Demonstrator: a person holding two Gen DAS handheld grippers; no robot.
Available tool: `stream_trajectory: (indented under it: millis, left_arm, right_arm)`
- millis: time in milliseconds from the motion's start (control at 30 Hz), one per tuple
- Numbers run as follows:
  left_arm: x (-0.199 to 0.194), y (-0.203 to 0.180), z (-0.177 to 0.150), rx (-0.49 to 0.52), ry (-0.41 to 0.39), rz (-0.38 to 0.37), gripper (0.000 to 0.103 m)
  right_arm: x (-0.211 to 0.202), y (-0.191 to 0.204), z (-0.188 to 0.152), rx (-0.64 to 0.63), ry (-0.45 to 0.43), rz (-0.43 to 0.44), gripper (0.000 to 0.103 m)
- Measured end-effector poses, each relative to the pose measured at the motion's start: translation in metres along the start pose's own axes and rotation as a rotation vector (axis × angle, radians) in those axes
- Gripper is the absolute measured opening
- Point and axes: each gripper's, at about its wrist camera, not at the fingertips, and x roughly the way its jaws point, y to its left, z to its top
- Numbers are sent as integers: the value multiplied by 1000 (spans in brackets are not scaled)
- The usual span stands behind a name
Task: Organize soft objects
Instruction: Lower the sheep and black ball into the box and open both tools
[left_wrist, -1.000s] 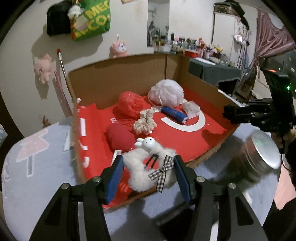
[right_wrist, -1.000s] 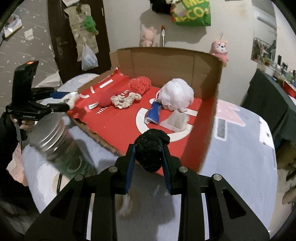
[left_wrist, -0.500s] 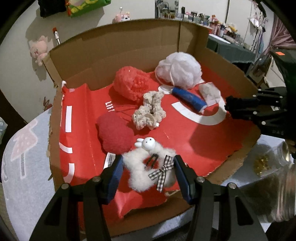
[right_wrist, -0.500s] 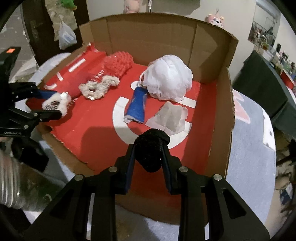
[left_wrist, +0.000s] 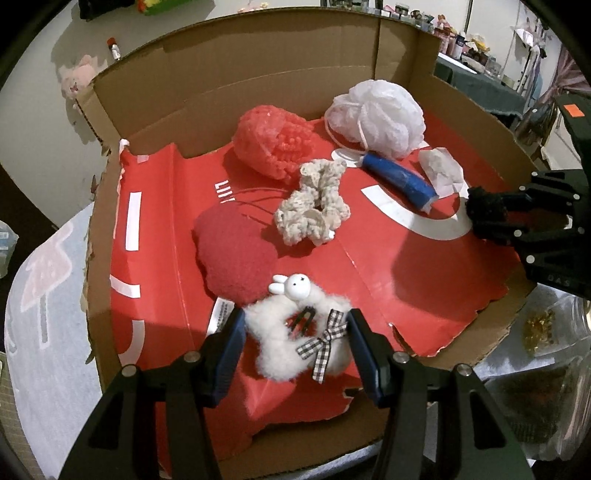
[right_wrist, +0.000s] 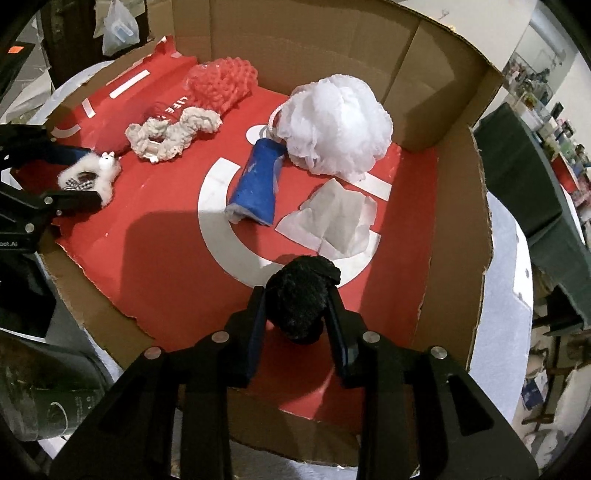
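Open cardboard box (left_wrist: 229, 70) with a red printed floor, seen from both wrist cameras. Left gripper (left_wrist: 295, 341) clamped on a fluffy white scrunchie (left_wrist: 291, 343) bearing a bunny head and checked bow, over the box's near edge. Right gripper (right_wrist: 297, 314) clenched around a black fuzzy scrunchie (right_wrist: 301, 295), above the white ring printed on the floor. Lying inside: white mesh bath pouf (right_wrist: 336, 125), blue fabric piece (right_wrist: 256, 184), white tissue (right_wrist: 328, 221), beige crocheted scrunchie (left_wrist: 314, 203), coral knitted item (left_wrist: 275, 142), dark red plush (left_wrist: 234, 254).
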Motion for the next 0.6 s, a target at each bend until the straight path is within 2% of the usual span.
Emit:
stream_trajectory:
  millis: [233, 333, 367, 400, 467, 533, 600]
  left_arm:
    - [7, -5, 6, 3, 7, 8, 61]
    - [6, -7, 7, 2, -6, 7, 68]
    - [4, -7, 8, 1, -13, 6, 69]
    - [3, -7, 8, -1, -17, 4, 70]
    - [0, -7, 8, -3, -24, 1, 70]
    - [-4, -7, 7, -5, -42, -1, 72]
    - [-14, -9, 4, -9, -73, 1, 78]
  right_arm:
    - [1, -1, 0, 7, 6, -2, 31]
    - [-1, 1, -1, 5, 6, -10, 31]
    - [0, 3, 0, 4, 7, -11, 33]
    - [0, 4, 1, 5, 6, -7, 44]
    - [-5, 9, 1, -8, -10, 23, 55]
    - [-11, 15, 0, -23, -26, -7, 60]
    - [-17, 16, 1, -15, -42, -3, 62]
